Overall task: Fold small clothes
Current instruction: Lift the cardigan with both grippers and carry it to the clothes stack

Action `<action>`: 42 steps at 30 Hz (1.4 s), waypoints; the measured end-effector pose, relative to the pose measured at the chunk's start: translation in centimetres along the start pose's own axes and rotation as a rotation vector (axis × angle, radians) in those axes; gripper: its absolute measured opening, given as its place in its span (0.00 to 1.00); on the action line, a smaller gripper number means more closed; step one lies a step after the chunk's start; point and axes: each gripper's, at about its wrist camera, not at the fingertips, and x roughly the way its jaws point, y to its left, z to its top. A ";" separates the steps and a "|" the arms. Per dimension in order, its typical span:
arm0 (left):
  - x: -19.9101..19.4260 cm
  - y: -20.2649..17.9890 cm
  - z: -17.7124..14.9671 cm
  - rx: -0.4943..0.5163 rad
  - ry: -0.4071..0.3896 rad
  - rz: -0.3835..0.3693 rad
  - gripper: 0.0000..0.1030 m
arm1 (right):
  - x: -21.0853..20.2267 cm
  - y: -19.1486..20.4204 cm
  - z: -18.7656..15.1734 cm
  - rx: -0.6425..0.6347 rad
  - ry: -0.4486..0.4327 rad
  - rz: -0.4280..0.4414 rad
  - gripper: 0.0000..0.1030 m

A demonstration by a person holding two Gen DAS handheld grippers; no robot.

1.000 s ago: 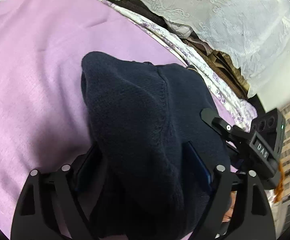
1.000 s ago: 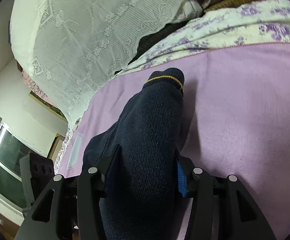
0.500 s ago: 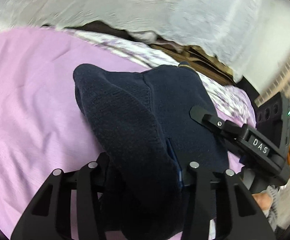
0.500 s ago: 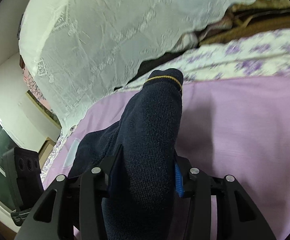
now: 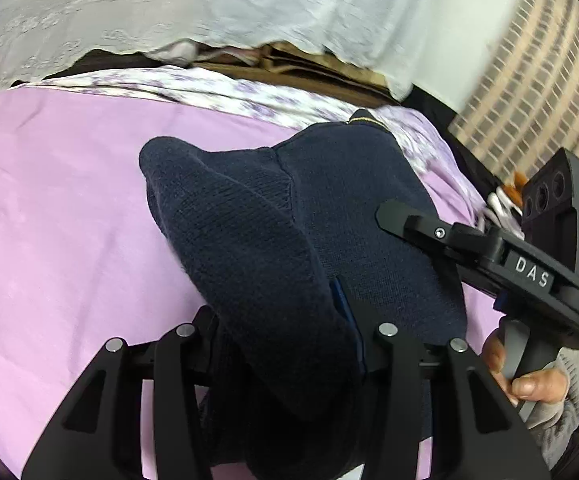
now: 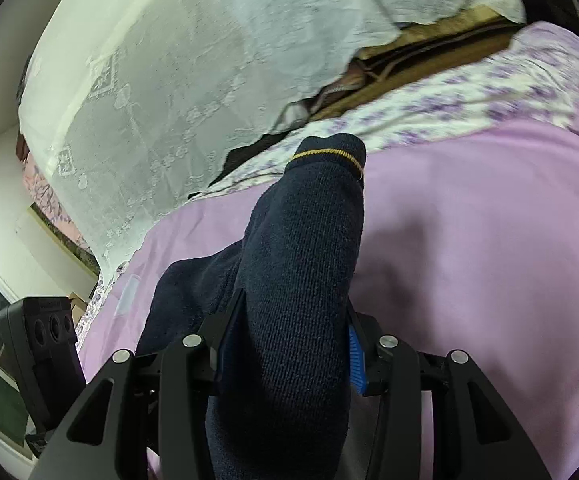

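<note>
The navy sock [image 5: 289, 248] hides both grippers' fingertips; background curtain [image 5: 209, 4] is blurred.

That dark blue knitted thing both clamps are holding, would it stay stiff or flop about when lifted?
Probably floppy: the navy sock sags and folds between the left gripper and right gripper. Its coarse knit likely grips rather than slips. It looks light.

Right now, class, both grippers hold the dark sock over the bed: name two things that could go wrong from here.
1. The navy sock bulges thickly between the right gripper fingers; bunched knit might slip as it is laid down.
2. The left gripper grips a rounded fold above the lilac sheet, so the halves may land misaligned.
</note>
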 end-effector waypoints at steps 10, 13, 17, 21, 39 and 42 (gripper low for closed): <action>-2.7 -7.3 -2.6 0.035 -0.047 -0.013 0.43 | -7.8 -2.2 -1.3 -0.009 -0.063 0.025 0.44; -3.4 -9.7 -2.9 0.061 -0.059 -0.012 0.43 | -9.8 -3.0 -1.0 -0.012 -0.087 0.026 0.44; -3.5 -12.9 -2.8 0.094 -0.062 -0.023 0.43 | -12.6 -4.5 -0.9 -0.004 -0.125 0.019 0.44; -3.3 -16.5 -2.3 0.133 -0.066 -0.046 0.43 | -16.3 -6.5 -0.4 0.010 -0.182 -0.007 0.44; -0.8 -36.4 7.0 0.365 -0.123 -0.245 0.43 | -33.6 -14.0 9.0 0.042 -0.453 -0.169 0.44; 1.1 -40.0 8.9 0.388 -0.099 -0.275 0.43 | -35.9 -16.5 10.4 0.081 -0.479 -0.195 0.44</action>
